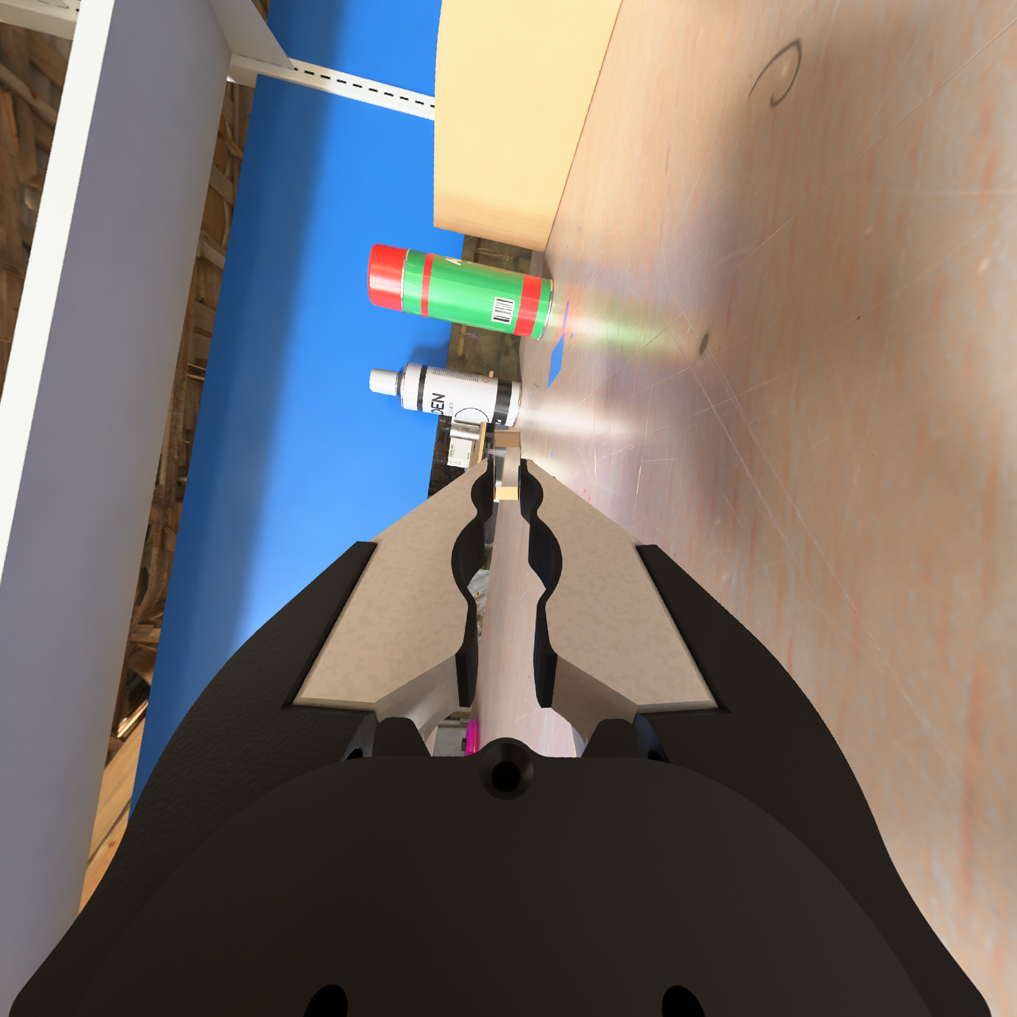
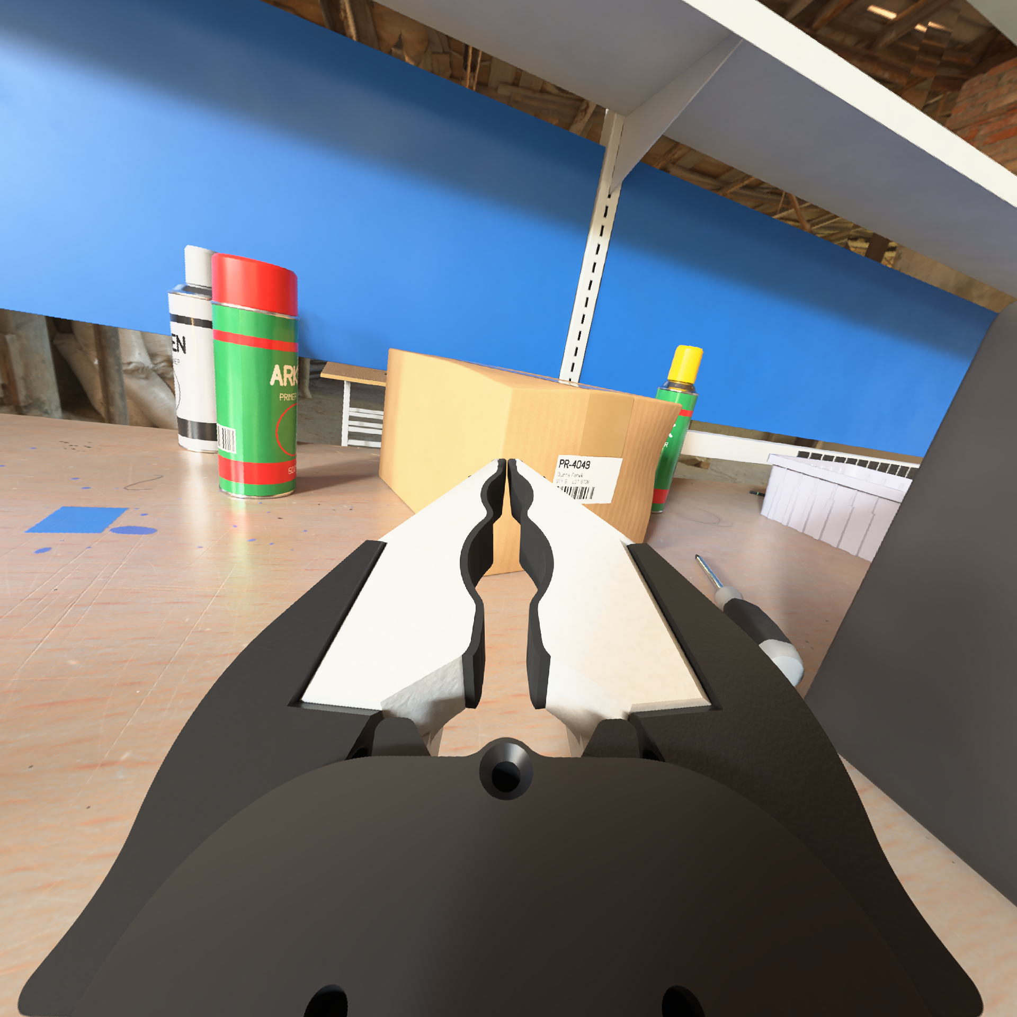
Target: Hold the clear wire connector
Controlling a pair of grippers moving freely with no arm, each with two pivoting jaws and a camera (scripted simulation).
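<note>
In the left wrist view, my left gripper [image 1: 506, 468] is rolled on its side and shut on the clear wire connector [image 1: 507, 468], a small clear block with tan ends that sticks out past the fingertips, just above the wooden bench [image 1: 770, 440]. In the right wrist view, my right gripper [image 2: 506, 465] is shut and empty, hovering over the bench [image 2: 137, 633] and pointing at a cardboard box [image 2: 495, 418]. The connector does not show in the right wrist view.
A green can with a red cap [image 1: 459, 291] [image 2: 256, 379] and a white spray can [image 1: 448, 393] [image 2: 192, 357] stand near the blue back wall [image 2: 385, 220]. A yellow-capped can [image 2: 677, 424], a screwdriver [image 2: 748, 616], a white tray [image 2: 831, 506] and a dark grey panel [image 2: 946, 605] lie right. A white shelf [image 2: 798, 82] hangs overhead.
</note>
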